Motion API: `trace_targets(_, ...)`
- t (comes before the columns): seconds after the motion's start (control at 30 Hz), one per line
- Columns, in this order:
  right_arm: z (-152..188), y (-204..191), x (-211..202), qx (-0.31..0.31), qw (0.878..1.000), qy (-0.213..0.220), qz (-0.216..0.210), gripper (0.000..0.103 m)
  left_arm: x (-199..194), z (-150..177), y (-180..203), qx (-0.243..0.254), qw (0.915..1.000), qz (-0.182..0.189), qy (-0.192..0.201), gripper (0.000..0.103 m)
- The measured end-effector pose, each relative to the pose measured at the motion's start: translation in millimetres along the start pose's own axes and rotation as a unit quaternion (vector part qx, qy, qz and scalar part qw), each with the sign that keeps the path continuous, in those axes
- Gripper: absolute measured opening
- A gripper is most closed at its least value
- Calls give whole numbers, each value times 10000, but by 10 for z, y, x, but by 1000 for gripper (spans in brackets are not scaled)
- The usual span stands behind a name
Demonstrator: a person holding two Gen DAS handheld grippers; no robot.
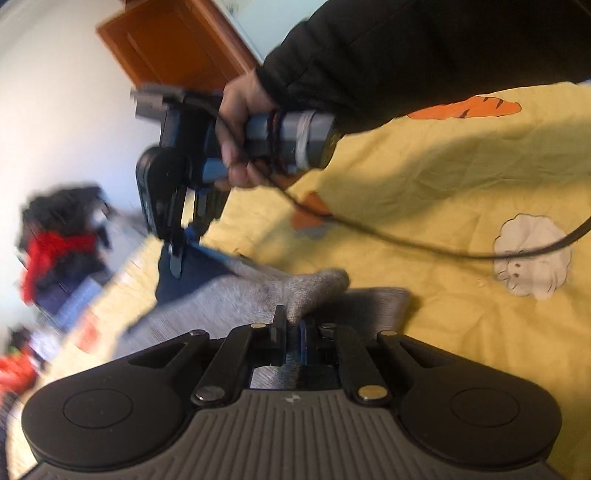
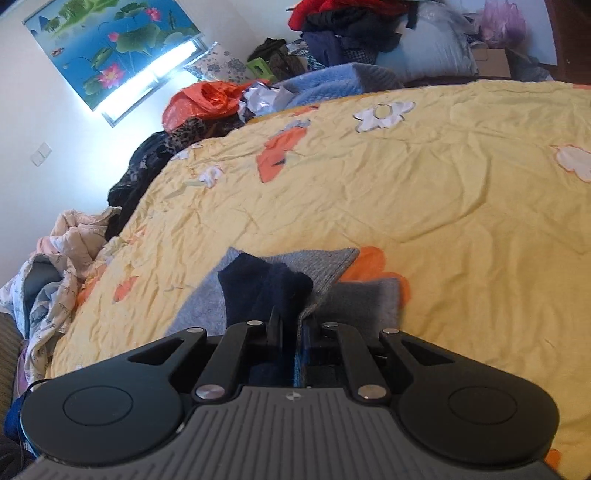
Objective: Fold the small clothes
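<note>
A grey sock (image 1: 317, 284) with a navy end lies on the yellow bedsheet (image 1: 443, 177). My left gripper (image 1: 291, 325) is shut on its grey toe end, which bunches up between the fingers. In the left wrist view a hand (image 1: 240, 122) in a black sleeve holds my right gripper (image 1: 176, 262), whose tips sit at the navy end. The right wrist view shows my right gripper (image 2: 291, 321) shut on the navy fabric (image 2: 266, 284), lifted over grey fabric (image 2: 325, 262) lying flat on the sheet (image 2: 424, 192).
A black cable (image 1: 406, 243) trails across the sheet. Along the bed's left edge lie heaps of clothes (image 2: 55, 258) and an orange plastic bag (image 2: 207, 99), with another pile (image 2: 351, 29) at the far end. A wooden cabinet (image 1: 177, 44) stands beyond.
</note>
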State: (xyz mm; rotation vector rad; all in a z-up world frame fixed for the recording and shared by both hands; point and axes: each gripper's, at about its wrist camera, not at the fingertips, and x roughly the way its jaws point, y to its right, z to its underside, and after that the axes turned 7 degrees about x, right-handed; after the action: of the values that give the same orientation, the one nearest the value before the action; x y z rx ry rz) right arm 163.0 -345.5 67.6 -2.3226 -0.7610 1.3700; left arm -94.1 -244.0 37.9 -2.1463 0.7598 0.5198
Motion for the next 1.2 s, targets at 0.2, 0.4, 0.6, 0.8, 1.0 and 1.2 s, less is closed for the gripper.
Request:
trace_targets(0.2,273,249,79,410,9990,169,12,21,-102,138,-264,-928,9934,661,89,8)
trace_targets(0.4,408,333,-323,805,9918,974,-203,91,-586,573,-964,-2233,9706,659,615,75)
trace_targets(0.6,630,513,-294,1168,9907,694,-51,92,-71,1320,-1932,-4933,8693,305,24,101)
trace_targets(0.8,719,349,-110,1284,9886,672,-417,83,640,1622,-2209,-5922,7950,1246,-418,50)
trace_targets(1.0,787,90,-35,1117,9913,665,-225,37,691,1448,-2347,-5454,8278,1211,-510,28)
trace_targets(1.2,687,-197,73,1174,9882,753,-632,35,468,1522,-2788,-5126,8537,773,-486,26)
